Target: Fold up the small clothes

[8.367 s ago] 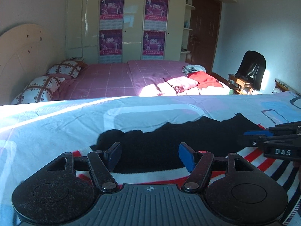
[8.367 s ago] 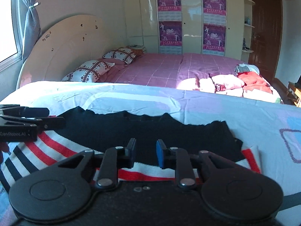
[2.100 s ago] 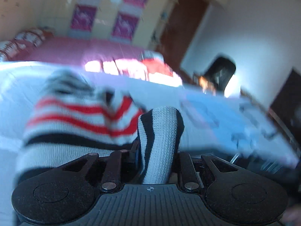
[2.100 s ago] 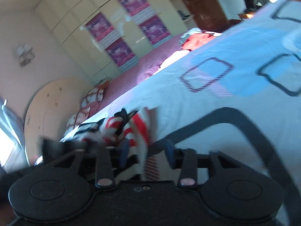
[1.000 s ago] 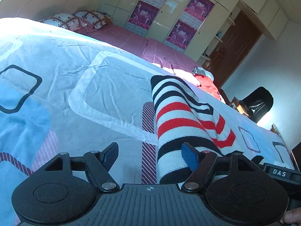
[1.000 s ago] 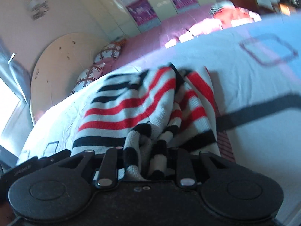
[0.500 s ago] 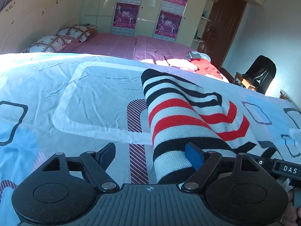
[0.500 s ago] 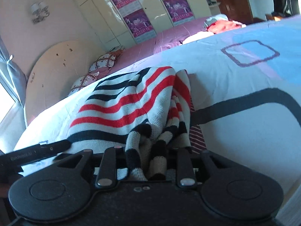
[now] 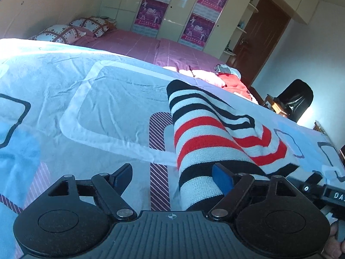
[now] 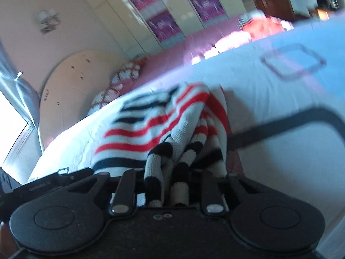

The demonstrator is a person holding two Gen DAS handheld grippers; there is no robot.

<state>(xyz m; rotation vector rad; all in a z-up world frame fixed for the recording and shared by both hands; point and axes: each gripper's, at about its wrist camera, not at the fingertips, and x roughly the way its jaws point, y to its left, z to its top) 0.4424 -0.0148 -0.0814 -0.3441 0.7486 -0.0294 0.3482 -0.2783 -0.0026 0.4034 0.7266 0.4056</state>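
A small knit sweater (image 9: 207, 138) with black, white and red stripes lies folded lengthwise on the pale blue bedsheet (image 9: 64, 99). My left gripper (image 9: 172, 178) is open and empty at the sweater's near left edge, its right fingertip (image 9: 221, 178) against the knit. My right gripper (image 10: 170, 172) is shut on bunched folds of the sweater (image 10: 163, 125) at its near end. The right gripper's body also shows at the lower right of the left wrist view (image 9: 332, 194).
A second bed with a pink cover (image 9: 138, 43) and patterned pillows (image 9: 64, 33) lies beyond. Loose clothes (image 9: 230, 82) are piled at its foot. A black chair (image 9: 297, 99) stands at the right by a brown door (image 9: 256, 32). Wardrobes line the far wall.
Over the last second both grippers have kept their state: left open beside the sweater, right shut on its folds. The right wrist view has tilted and blurred, so that gripper is moving.
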